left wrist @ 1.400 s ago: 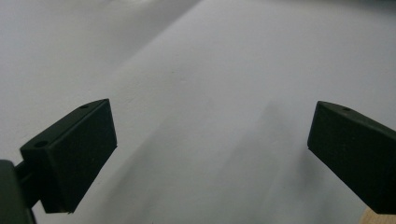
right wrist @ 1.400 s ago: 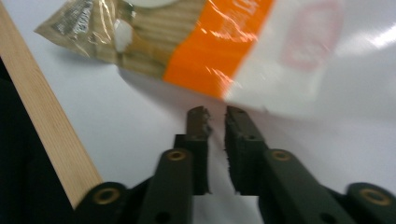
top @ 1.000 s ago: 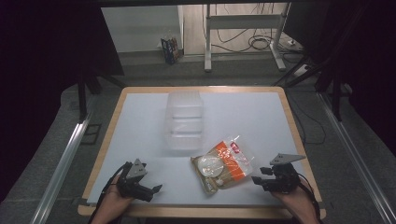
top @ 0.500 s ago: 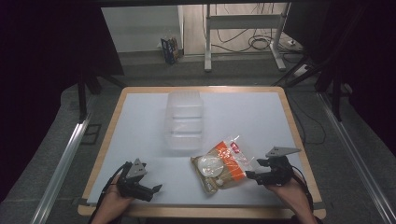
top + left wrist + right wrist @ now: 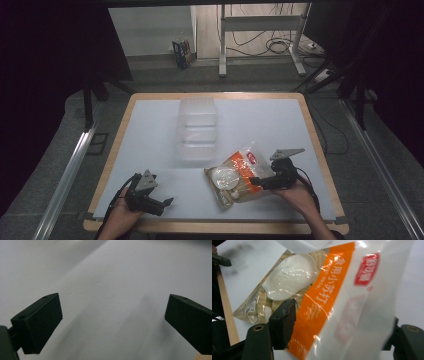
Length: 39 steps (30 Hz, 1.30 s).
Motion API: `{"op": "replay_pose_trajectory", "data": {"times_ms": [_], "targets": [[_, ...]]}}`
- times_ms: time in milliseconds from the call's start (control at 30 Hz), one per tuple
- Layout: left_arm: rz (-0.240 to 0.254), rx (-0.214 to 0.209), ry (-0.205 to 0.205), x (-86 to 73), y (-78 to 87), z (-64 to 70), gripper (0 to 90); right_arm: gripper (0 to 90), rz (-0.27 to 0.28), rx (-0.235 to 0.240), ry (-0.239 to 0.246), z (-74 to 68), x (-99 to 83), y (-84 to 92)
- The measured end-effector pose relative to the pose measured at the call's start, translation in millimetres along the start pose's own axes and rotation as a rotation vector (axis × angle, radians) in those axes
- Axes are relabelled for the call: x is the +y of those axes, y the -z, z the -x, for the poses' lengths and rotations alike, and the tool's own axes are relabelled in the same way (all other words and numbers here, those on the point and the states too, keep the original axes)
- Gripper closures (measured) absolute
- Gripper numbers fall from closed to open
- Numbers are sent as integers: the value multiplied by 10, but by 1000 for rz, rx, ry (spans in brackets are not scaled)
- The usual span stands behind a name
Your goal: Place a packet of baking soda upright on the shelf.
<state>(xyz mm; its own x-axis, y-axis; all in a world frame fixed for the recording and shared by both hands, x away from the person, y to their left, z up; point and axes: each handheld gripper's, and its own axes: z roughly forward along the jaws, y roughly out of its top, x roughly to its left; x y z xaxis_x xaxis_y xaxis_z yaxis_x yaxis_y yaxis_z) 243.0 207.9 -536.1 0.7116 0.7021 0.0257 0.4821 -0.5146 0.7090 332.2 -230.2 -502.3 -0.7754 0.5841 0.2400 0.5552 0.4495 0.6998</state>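
Note:
A clear plastic bag [image 5: 235, 175] with an orange band and a red label lies near the table's front right; a white round piece shows inside the bag [image 5: 294, 277]. My right gripper [image 5: 256, 181] points left at the bag's right end. In the right gripper view the bag's end passes between the jaws of the right gripper [image 5: 340, 327]; they have just been closing a little but still stand apart, and the far jaw is partly hidden behind the plastic. My left gripper [image 5: 167, 202] rests at the front left, and its own view shows the left gripper [image 5: 112, 322] open over bare table.
A clear, empty plastic container [image 5: 198, 131] stands in the middle of the white table [image 5: 150, 130], behind the bag. The wooden table edge [image 5: 320, 150] runs close to the right hand. Cables and a metal stand are on the floor beyond.
My right gripper has moved left, up to the bag's right end, so the bag now lies between its jaws. The left gripper has stayed where it was.

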Motion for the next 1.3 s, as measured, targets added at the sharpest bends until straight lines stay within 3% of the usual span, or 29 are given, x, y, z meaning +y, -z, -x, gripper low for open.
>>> {"op": "replay_pose_trajectory", "data": {"times_ms": [267, 333, 433, 500, 567, 800, 900, 1167, 1300], "targets": [[-4, 1, -6, 0, -1, 0, 13, 435, -45, 27, 22, -54, 130, -235], [-4, 0, -5, 0, -1, 1, 13, 548, -62, 10, 21, -66, 161, -257], [-3, 1, -5, 0, 0, 1, 13, 754, -82, 1, -25, -44, 198, -259], [-2, 1, -4, -1, 1, 3, 13, 887, -81, -9, -18, -33, 201, -240], [-2, 1, -3, 0, 3, 2, 13, 891, -76, 9, -31, -30, 211, -217], [-2, -2, 0, -2, 0, -2, 13, 892, -35, 29, 20, -174, 397, -71], [2, -3, 7, -5, 2, -7, 13, 892, -12, 60, 26, -239, 521, -6], [2, -4, 6, -5, 2, -8, 13, 893, -27, 36, 131, -446, 800, 157], [3, -3, 6, -5, 2, -9, 13, 893, -27, 17, 149, -479, 879, 248]]}}
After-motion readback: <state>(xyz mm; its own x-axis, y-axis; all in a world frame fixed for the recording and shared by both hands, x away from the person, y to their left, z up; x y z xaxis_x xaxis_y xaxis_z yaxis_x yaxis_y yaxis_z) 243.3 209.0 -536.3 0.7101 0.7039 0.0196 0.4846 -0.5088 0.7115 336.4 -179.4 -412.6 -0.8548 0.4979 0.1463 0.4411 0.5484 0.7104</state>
